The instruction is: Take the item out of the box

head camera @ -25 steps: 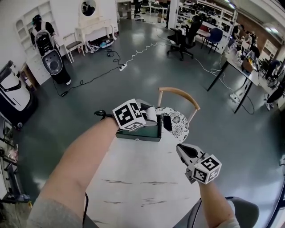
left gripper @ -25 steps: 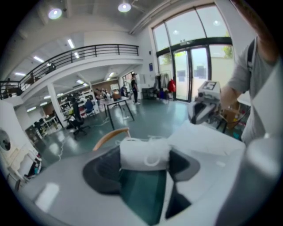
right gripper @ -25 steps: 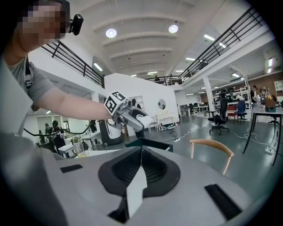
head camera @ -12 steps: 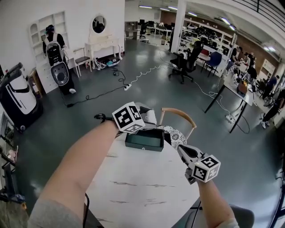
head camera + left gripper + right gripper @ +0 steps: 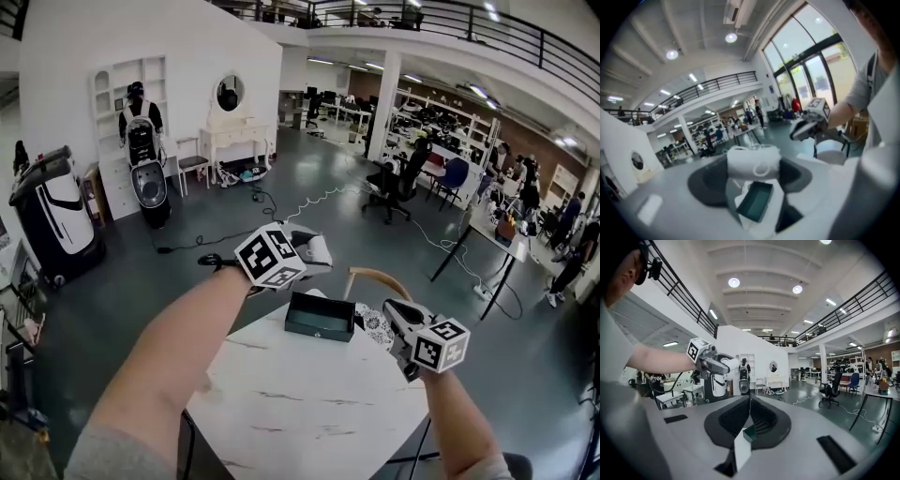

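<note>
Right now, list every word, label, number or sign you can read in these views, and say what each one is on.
No readable text in any view.
Marker cubes: black-and-white square patterns only, no letters or numbers.
Dark green box: no print visible.
White item: a round mark, too blurred to show any words.
Background shelves: too small to read.
</note>
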Tool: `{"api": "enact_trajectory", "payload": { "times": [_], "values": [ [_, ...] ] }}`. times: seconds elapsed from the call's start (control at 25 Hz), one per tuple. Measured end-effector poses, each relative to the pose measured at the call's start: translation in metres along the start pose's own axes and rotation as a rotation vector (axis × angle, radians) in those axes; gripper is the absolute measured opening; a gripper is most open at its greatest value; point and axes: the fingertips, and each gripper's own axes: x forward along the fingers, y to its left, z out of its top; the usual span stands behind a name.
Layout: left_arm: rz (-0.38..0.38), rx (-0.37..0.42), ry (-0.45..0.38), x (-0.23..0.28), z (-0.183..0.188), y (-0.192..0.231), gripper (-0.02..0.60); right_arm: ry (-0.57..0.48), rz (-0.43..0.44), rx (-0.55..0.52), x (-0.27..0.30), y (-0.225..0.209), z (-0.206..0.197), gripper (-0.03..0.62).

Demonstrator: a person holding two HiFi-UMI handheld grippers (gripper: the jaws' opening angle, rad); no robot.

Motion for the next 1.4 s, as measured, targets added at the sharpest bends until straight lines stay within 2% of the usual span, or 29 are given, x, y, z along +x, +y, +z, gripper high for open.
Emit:
{"api": "enact_trajectory", "payload": {
  "times": [0.36, 0.56, 0.72, 0.92, 1.4],
  "values": [
    [0.222, -0.157, -0.196, -0.112, 0.034, -0.009, 0.295, -0.049, -0.043, -0.059, -0.013, 0.049, 0.063, 0.009],
    [0.297, -0.204, -0.239, -0.157, 0.028, -0.018, 0.295, -0.065, -0.074, -0.053, -0.015, 0.078, 0.077, 0.009],
    [0.321, -0.224, -0.265, -0.176, 0.027, -0.023, 0.295, -0.079, -0.098, -0.052, -0.020, 0.091, 0.087, 0.009],
    [0.314, -0.228, -0.283, -0.196, 0.025, -0.026, 0.295, -0.088, -0.130, -0.049, -0.022, 0.109, 0.097, 0.009],
    [0.306, -0.199, -0.282, -0.218, 0.038, -0.058, 0.295, -0.117, -0.148, -0.036, -0.055, 0.115, 0.104, 0.009]
  ]
}}
